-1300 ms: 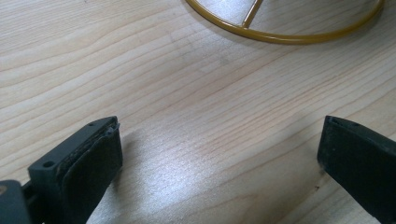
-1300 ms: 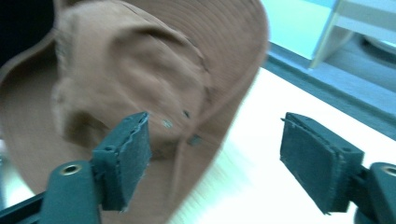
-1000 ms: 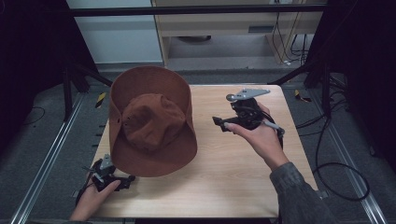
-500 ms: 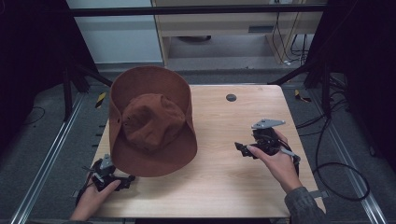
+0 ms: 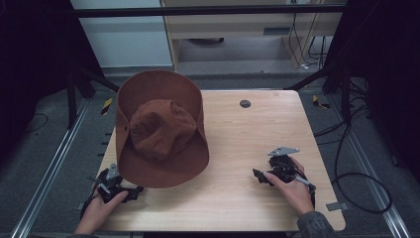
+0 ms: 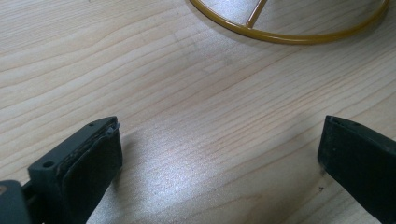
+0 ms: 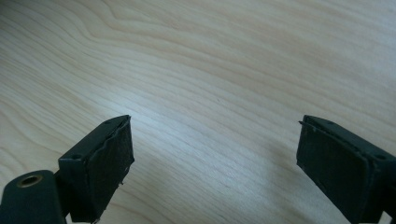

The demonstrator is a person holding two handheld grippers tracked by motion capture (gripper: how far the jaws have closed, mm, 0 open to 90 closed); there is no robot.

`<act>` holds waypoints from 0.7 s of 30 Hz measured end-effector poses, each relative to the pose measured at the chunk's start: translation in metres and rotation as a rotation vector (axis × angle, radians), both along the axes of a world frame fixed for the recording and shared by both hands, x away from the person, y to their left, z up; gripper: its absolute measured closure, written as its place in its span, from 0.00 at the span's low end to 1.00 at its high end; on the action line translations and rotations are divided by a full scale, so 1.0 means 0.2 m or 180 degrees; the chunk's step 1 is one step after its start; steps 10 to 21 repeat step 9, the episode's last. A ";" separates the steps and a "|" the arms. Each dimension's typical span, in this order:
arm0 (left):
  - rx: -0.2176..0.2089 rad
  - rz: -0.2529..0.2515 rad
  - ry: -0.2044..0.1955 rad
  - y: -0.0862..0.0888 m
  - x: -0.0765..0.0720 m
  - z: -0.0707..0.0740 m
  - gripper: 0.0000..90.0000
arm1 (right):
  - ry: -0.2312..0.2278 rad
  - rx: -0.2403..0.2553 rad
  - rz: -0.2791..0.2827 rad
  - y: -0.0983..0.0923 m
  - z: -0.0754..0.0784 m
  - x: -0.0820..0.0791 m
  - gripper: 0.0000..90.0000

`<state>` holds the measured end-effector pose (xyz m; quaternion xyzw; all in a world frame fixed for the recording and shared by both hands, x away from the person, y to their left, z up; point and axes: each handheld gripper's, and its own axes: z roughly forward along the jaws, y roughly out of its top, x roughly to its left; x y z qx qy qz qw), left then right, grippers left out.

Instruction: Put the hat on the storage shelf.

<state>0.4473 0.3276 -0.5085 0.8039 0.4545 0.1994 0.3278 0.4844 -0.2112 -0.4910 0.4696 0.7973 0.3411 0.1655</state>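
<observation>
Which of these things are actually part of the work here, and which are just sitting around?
Part of the work:
- brown hat, resting on a yellow wire ring
- left hand-held gripper, jaws open
- right hand-held gripper, jaws open

Just lying about:
- black cables on the floor
- dark round spot in the table

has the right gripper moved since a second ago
Yes. The right gripper has come back toward the person's edge of the table, away from the dark round hole it was beside.
</observation>
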 end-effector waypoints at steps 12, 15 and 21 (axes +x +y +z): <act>-0.0016 0.0018 -0.0003 0.00 0.00 0.00 0.00 | -0.0157 -0.0135 -0.0140 0.00 -0.09 -0.02 0.09; -0.0016 0.0018 -0.0003 0.00 0.00 0.00 0.00 | -0.0157 -0.0135 -0.0140 0.00 -0.09 -0.02 0.09; -0.0016 0.0018 -0.0003 0.00 0.00 0.00 0.00 | -0.0157 -0.0135 -0.0140 0.00 -0.09 -0.02 0.09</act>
